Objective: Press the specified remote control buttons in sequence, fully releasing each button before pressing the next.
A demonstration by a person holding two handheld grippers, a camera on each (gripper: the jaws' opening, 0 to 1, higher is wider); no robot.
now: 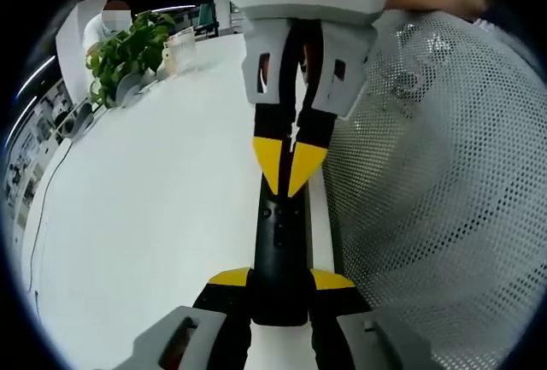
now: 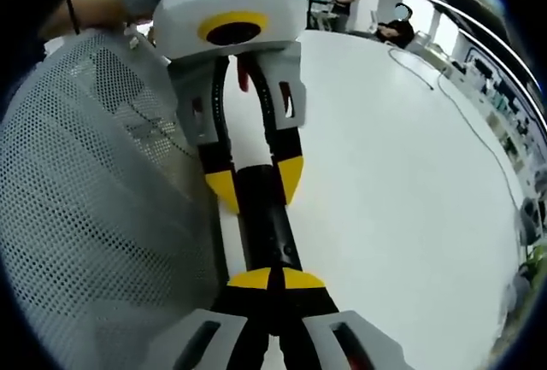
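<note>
Clamping the near end of a black remote [image 1: 280, 255] between its yellow-tipped fingers, the left gripper [image 1: 280, 283] holds it out over the white table [image 1: 154, 216]. The right gripper [image 1: 291, 165] comes in from the far side with its fingers pinched together, their tips on the remote's face. A grey mesh basket [image 1: 436, 182] sits just beside both grippers.

A wide white bench [image 1: 145, 216] stretches away under bright, even light, with a grey perforated mesh surface [image 1: 444, 173] rising beside it. At the bench's far end in the left gripper view stands a leafy green potted plant [image 1: 124, 54], and a thin dark cable [image 2: 444, 96] trails across the bench top in the right gripper view. Beyond it, people sit in an office space with shelving along the edge.
</note>
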